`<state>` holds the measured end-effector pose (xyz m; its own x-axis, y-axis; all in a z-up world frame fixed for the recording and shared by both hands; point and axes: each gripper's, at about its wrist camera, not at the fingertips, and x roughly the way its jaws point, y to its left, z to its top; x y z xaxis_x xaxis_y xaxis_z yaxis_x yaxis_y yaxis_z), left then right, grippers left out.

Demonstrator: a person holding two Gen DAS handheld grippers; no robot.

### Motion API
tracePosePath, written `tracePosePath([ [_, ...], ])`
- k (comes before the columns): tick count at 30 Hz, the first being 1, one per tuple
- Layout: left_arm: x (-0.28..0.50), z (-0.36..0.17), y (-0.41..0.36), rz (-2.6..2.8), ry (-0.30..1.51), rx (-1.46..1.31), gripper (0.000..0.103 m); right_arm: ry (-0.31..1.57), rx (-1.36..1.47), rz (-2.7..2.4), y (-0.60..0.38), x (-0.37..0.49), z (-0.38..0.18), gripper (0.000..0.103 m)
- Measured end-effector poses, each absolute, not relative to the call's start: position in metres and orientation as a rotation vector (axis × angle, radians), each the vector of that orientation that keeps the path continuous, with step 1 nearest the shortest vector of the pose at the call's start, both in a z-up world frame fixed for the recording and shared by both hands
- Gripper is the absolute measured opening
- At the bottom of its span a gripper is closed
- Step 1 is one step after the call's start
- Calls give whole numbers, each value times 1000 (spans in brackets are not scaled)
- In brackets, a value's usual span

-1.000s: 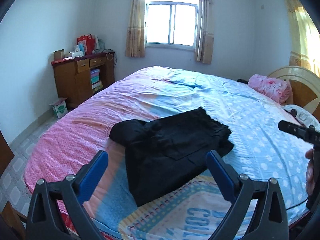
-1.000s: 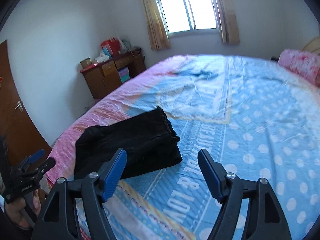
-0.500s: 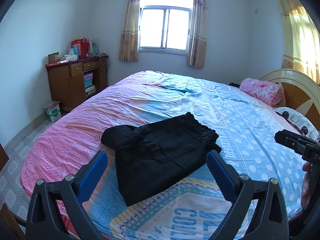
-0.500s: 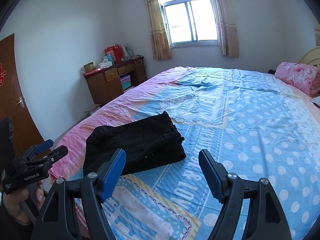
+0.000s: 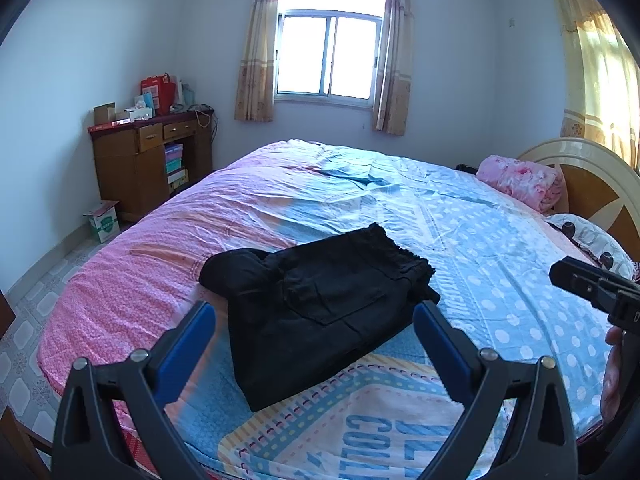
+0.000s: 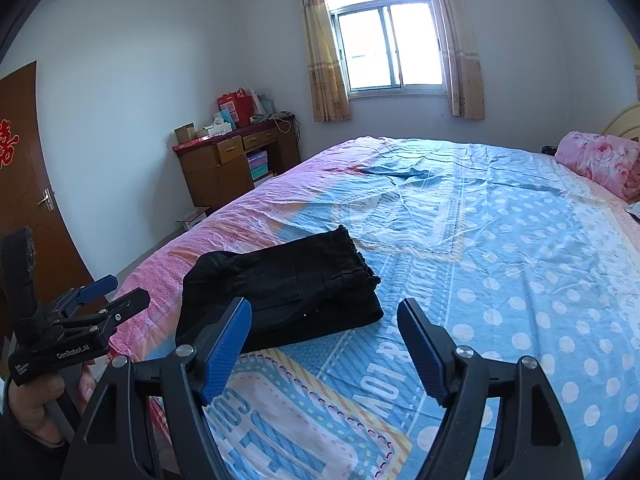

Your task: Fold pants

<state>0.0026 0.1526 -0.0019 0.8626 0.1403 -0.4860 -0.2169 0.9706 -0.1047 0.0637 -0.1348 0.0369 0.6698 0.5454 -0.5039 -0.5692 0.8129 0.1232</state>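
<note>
Two tools [image 5: 314,340] [image 6: 324,340] (both agape), pants [image 5: 320,308] folded, cabinet [image 5: 148,160]

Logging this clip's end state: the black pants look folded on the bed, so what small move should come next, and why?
Probably none beyond keeping both grippers back. The black pants lie as a compact folded stack on the bedspread, and the left gripper and right gripper hang open, holding nothing.
</note>
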Motion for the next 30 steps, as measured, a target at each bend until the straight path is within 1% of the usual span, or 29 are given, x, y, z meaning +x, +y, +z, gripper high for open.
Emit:
tracePosePath([
  [13,-2,6,146,183,468,-142,102,523,-51,625,-134,59,41,77],
  [18,-3,7,149,204,467,-146,103,521,-58,630,-133,57,41,77],
  [30,0,-1,153,214,489,-158,103,525,-62,630,-133,56,39,77],
])
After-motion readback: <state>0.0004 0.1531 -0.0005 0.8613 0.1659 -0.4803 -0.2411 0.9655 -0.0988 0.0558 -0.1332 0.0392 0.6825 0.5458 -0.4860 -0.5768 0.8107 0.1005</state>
